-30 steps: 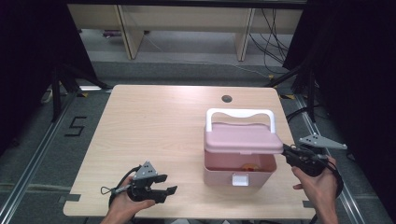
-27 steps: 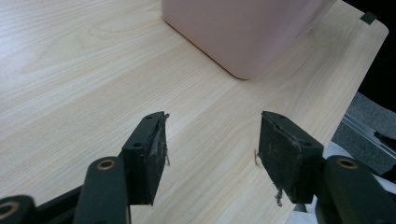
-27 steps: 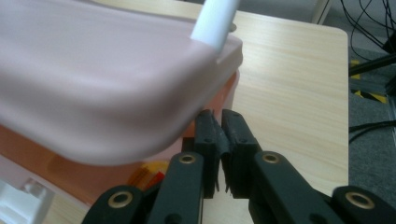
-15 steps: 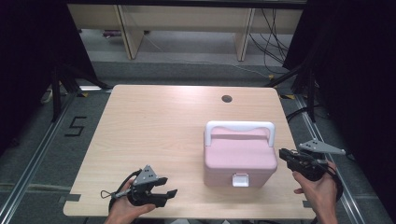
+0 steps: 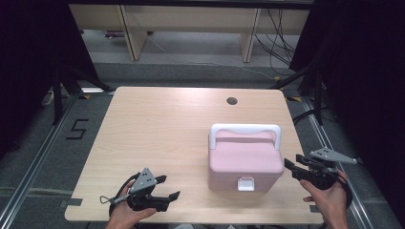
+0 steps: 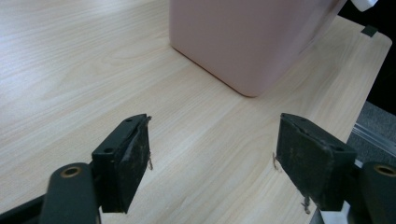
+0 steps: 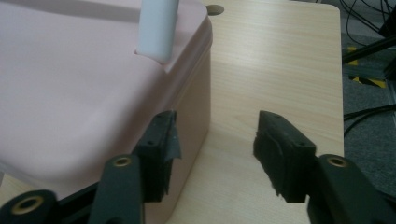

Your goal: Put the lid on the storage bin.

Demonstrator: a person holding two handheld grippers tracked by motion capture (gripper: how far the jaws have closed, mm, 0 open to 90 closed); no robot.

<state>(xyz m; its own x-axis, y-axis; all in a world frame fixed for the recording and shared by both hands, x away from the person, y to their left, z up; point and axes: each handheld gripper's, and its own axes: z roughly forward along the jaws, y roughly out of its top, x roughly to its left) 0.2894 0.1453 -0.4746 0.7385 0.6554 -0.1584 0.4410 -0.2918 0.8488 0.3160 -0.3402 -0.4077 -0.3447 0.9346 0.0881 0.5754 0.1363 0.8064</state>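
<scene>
Box: a pink box (image 5: 244,162) sits on the right half of the wooden table (image 5: 157,129), close to the near edge. Its lid is down.
Handle: a white handle (image 5: 245,129) stands up over the back part of the lid.
Latch: a small white latch (image 5: 246,183) is on the front wall of the box, facing the person.
Left gripper: the left gripper (image 5: 165,187) is low over the near left part of the table, well apart from the box. Its jaws have just been opening. They stand wide apart with nothing between them, just bare table.
Right gripper: the right gripper (image 5: 290,168) is just beside the right wall of the box, near the top edge. Its jaws have just been opening. They are apart and hold nothing. In the right gripper view one black jaw is right next to the pink wall; I cannot tell if it touches.
Hole: a small dark round hole (image 5: 232,101) is in the table far behind the box.
</scene>
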